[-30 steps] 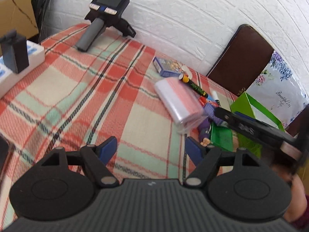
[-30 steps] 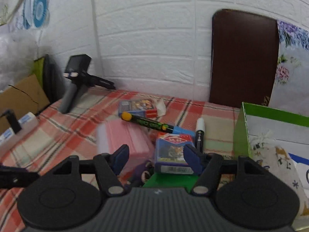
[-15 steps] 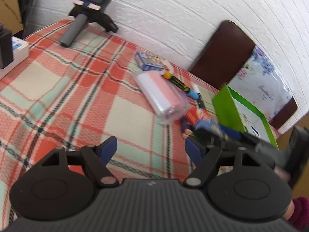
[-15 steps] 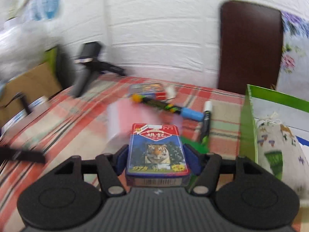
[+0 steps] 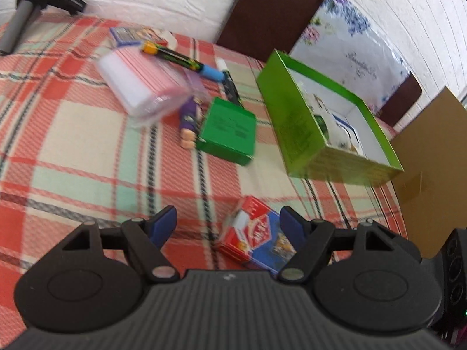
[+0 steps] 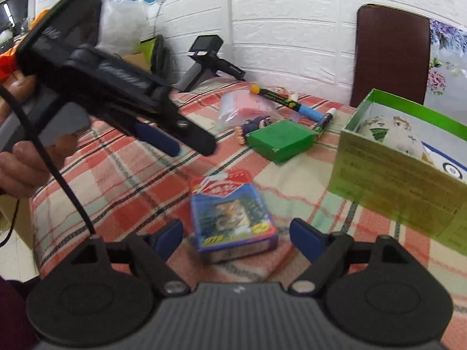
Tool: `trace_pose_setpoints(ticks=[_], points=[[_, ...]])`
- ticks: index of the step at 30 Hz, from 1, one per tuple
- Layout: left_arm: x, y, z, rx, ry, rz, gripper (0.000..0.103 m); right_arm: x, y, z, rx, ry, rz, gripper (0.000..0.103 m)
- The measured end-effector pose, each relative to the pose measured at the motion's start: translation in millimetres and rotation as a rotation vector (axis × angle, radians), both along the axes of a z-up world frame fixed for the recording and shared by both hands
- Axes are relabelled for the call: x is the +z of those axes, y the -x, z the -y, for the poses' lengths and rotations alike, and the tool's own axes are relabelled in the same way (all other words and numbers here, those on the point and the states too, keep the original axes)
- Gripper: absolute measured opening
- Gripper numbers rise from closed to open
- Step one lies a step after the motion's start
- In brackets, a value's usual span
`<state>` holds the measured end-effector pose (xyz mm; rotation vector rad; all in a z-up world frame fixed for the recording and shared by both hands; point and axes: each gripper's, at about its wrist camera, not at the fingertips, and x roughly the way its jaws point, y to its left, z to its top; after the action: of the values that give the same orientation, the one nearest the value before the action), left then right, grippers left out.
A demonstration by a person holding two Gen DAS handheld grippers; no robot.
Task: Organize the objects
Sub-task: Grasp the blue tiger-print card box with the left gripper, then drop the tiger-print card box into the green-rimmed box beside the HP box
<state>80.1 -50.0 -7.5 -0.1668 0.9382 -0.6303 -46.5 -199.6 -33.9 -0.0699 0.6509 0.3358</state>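
A red and blue card pack with a tiger picture (image 6: 232,218) lies flat on the plaid tablecloth (image 6: 125,172), between the open fingers of my right gripper (image 6: 236,233), untouched by them. In the left wrist view the same pack (image 5: 256,237) lies just ahead of my open left gripper (image 5: 229,223), close to its right finger. The left gripper (image 6: 163,137) also shows from the side in the right wrist view, hovering above the cloth. A green open box (image 5: 329,116) holds a patterned pouch (image 6: 391,134).
A flat green box (image 5: 227,131), a purple figure (image 5: 189,122), a pink packet (image 5: 143,84), a yellow-capped marker (image 5: 181,59), a second marker (image 5: 229,83) and another card pack (image 5: 131,35) lie further back. A dark chair (image 6: 391,55) and white wall stand behind; cardboard (image 5: 432,157) at right.
My right gripper carried the tiger card pack forward, set it on the cloth and opened. My left gripper swung right toward the pack and the green box.
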Motion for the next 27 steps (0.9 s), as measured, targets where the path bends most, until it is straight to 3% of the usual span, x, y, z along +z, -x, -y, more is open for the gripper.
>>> trace_pose_setpoints(ticks=[2, 3, 4, 6, 9, 14, 19, 23, 27], points=[[-4.5, 4.2, 13.1, -0.052, -0.037, -0.02, 0.072, -4.0, 6.0, -4.3, 0.005, 0.02, 0.005, 0.08], [-9.3, 6.4, 21.2, -0.084, -0.07, -0.037, 0.06, -7.5, 7.6, -6.0, -0.003, 0.036, 0.005, 0.071], [-13.0, 10.2, 26.9, -0.097, -0.106, -0.024, 0.061, -10.3, 7.0, -6.3, -0.02, 0.043, 0.003, 0.063], [-11.0, 16.9, 31.5, -0.093, -0.13, 0.028, 0.061, -9.9, 3.7, -2.2, -0.043, 0.015, 0.004, 0.062], [-2.6, 12.4, 30.8, -0.061, -0.105, 0.009, 0.058, -6.6, 3.8, -1.5, -0.061, 0.015, 0.025, 0.062], [43.9, 11.8, 50.2, -0.105, -0.041, 0.119, 0.058, 23.5, 19.1, 11.6, -0.126, 0.023, 0.192, 0.062], [83.7, -6.5, 112.3, -0.19, -0.036, 0.238, 0.058, 49.1, 17.6, 43.1, -0.26, 0.107, 0.335, 0.062], [90.7, -22.3, 167.4, -0.262, -0.05, 0.297, 0.058, 54.8, 6.9, 87.5, -0.38, 0.097, 0.35, 0.062], [82.0, -41.7, 215.9, -0.29, -0.061, 0.292, 0.057, 44.5, -10.2, 126.7, -0.469, 0.103, 0.326, 0.063]])
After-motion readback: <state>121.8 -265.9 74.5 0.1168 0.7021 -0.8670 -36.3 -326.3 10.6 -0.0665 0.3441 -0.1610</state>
